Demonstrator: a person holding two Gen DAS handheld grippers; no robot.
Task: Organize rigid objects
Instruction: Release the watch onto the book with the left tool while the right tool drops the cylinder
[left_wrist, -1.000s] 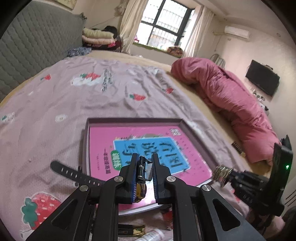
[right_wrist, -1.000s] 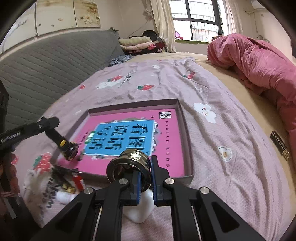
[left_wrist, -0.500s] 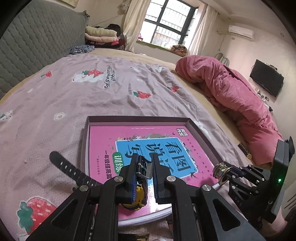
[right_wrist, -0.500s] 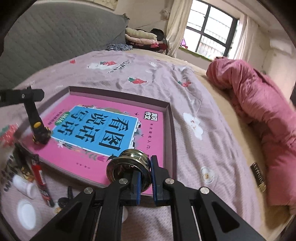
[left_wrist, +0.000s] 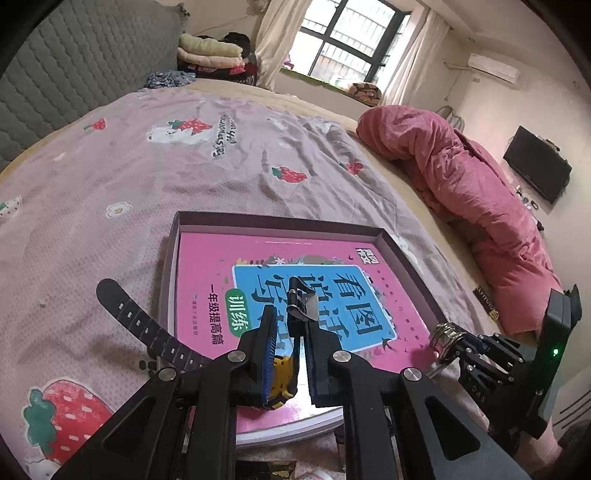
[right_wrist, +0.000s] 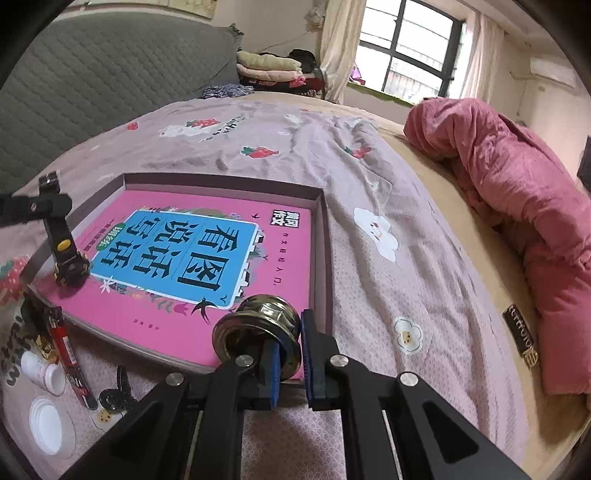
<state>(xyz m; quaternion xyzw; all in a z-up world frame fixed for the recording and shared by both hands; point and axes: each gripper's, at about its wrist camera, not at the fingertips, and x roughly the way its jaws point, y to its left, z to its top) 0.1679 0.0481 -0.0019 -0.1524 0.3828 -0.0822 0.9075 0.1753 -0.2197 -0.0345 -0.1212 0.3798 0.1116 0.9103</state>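
Two tools work over a wide bed (left_wrist: 155, 177) spread with a mauve sheet printed with strawberries; a rumpled pink quilt (left_wrist: 476, 192) lies along its far side, and folded clothes (right_wrist: 273, 68) are stacked by the grey headboard; on the sheet sits a shallow grey box tray (left_wrist: 280, 223) with a pink book (left_wrist: 258, 258) lying flat inside it, filling most of the floor; the left tool (left_wrist: 290, 345) is closed on a black and yellow tape measure (left_wrist: 282, 373), gripping it by the black stem and metal clip (left_wrist: 304, 302) that rise between the pads, with the yellow body low over the near corner of the book, seen from the right wrist view resting on or just above the cover (right_wrist: 70, 267); the right tool (right_wrist: 290, 356) is clamped on a brass spool-shaped metal piece (right_wrist: 258, 325), held at the tray's near edge by the book's corner; a black perforated strap (left_wrist: 147, 332) lies on the sheet just beside the tray's left wall; near the tray's front edge on the sheet lie a red lighter (right_wrist: 68, 350), a small white bottle (right_wrist: 44, 373), a white round lid (right_wrist: 46, 424) and a small black ring-shaped part (right_wrist: 112, 398); a small dark label tag (right_wrist: 521, 328) lies on the bare mattress near the quilt.
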